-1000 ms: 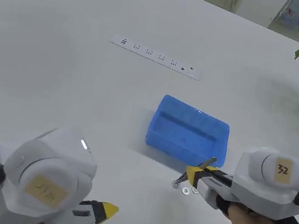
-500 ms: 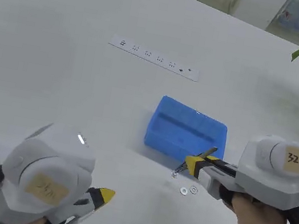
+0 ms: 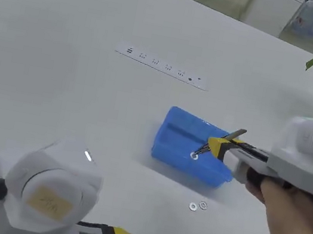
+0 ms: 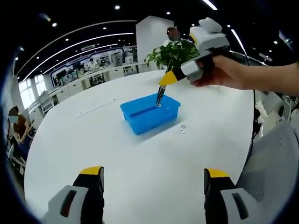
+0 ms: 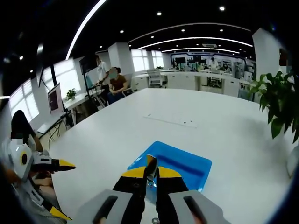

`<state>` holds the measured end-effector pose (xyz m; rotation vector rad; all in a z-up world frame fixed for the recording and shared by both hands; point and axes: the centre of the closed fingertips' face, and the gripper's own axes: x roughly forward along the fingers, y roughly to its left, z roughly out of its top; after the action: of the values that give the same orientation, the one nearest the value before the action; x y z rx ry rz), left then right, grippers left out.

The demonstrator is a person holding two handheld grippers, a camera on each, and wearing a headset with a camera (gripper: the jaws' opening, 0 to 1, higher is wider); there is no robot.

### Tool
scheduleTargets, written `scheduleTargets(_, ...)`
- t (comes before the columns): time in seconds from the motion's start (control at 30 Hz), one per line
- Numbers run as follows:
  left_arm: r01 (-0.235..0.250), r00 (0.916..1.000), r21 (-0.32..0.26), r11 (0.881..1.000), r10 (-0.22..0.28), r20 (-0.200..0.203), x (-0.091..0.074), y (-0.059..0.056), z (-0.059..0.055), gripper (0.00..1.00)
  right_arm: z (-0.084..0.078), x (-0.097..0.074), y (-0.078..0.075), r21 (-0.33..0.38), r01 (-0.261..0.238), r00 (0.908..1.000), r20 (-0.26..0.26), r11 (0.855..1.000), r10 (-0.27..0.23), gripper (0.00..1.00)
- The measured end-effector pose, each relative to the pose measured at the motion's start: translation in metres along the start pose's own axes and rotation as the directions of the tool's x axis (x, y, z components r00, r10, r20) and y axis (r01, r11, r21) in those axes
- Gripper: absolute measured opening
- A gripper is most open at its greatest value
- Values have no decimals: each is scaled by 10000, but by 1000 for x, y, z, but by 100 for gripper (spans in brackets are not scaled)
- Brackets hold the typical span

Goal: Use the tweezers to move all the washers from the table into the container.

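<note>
Releasing cleanly matters now: the right gripper (image 3: 219, 145), its jaws clamped on the slim metal tweezers (image 3: 204, 150), holds a small silver washer (image 3: 194, 156) at their tips over the blue rectangular plastic container (image 3: 176, 128). Best to lower the tips inside its walls before easing the squeeze. On the white table (image 3: 60, 76), two more washers (image 3: 193, 206) lie just near of the container. At the near left, the left gripper (image 4: 153, 171) hangs with jaws apart.

My right gripper (image 3: 219, 147) is clamped on the tweezers (image 3: 201, 151) (jaws pressed together), with my right hand (image 3: 283, 221) wrapped round its grip. My left gripper (image 4: 154, 172) hangs low, jaws spread wide.
</note>
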<state>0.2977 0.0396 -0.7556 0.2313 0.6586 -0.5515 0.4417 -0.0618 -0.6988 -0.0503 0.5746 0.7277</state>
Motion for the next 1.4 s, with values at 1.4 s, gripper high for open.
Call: scheduleTargets(1.4, -424, 9991, -82, 9991, 423, -73, -5, 6, 1, 99, -12, 9, -17, -148, 682, 9977, 52, 9976, -681, 4)
